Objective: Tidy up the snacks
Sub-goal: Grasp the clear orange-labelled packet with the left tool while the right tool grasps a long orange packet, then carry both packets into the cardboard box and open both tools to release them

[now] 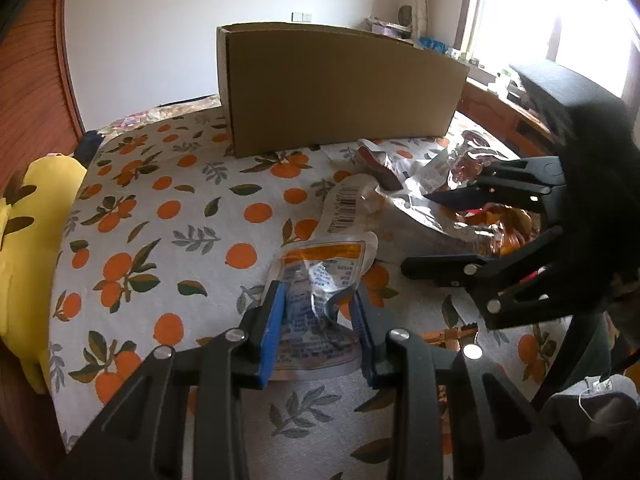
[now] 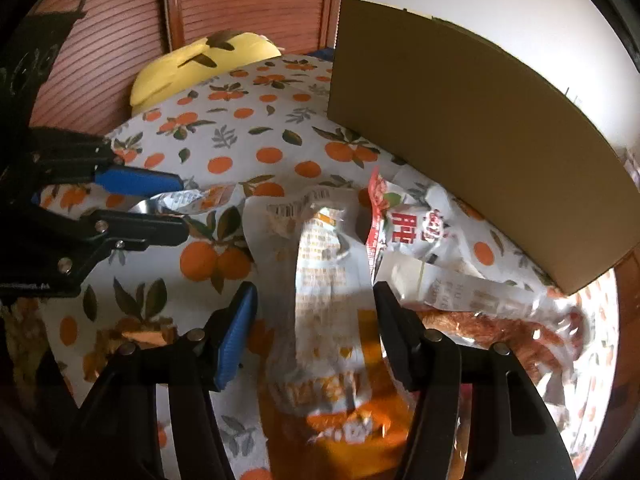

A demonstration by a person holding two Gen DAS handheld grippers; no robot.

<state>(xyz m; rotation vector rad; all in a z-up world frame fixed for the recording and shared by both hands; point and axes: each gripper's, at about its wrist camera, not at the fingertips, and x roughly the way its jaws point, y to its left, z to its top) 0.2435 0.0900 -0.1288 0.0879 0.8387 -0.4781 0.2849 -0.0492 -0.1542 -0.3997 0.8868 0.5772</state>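
The left gripper [image 1: 318,312] pinches a small clear snack packet [image 1: 320,280] between its blue pads, just above the orange-print cloth [image 1: 160,208]. The right gripper [image 2: 314,328] stands spread, its fingers either side of an orange-and-white snack bag [image 2: 324,280]; contact appears absent, though blur leaves this uncertain. Beyond it lies a red-and-white packet [image 2: 404,224] touching the pile. A cardboard box [image 1: 340,84] stands upright behind the snacks. A yellow plush [image 1: 24,216] lies at the cloth's left edge.
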